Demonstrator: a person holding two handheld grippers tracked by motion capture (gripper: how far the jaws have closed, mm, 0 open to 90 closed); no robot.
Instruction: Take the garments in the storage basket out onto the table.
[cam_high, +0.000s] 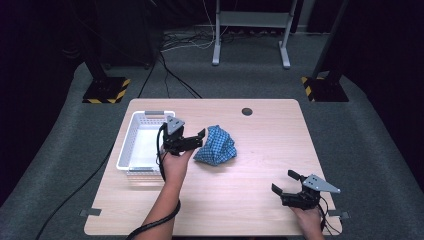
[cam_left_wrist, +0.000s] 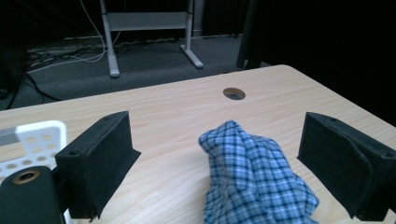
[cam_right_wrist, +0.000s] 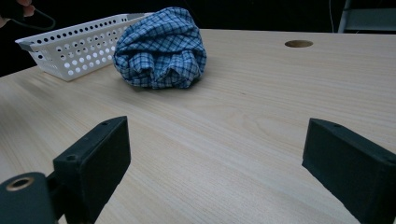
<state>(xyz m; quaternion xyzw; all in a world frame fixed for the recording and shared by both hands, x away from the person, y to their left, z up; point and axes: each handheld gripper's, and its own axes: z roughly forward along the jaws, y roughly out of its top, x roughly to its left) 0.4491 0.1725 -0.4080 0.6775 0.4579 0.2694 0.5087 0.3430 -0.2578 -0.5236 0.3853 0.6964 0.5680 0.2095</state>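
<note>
Currently the table (cam_high: 260, 200), a light wood-grain slab with rounded corners and a round cable hole (cam_high: 247, 111) near its far edge, carries all the items. Next in size, the basket (cam_high: 131, 134) is white perforated plastic, rectangular, with its long axis running from the near side toward the far side along the table's left part. Just right of it lies the cloth (cam_high: 216, 145), a blue-and-white checked fabric crumpled into a rounded, creased mound; it sits a little left of table centre, apart from the basket. Its bulk is slightly longer than wide, running from near-left to far-right in the high view, with the taller bunched part toward the far end. Folds are soft and irregular, no flat edge visible. The left gripper (cam_high: 194, 140), black with matte block-shaped jaws, stands between basket and cloth, jaws spread wide and pointed at the cloth, one pad tip close beside the fabric; in the left gripper view the cloth (cam_left_wrist: 254, 179) lies between the jaws, untouched. The right gripper (cam_high: 286, 184) hovers near the table's near-right corner, well apart from the cloth, jaws likewise wide and empty.
</note>
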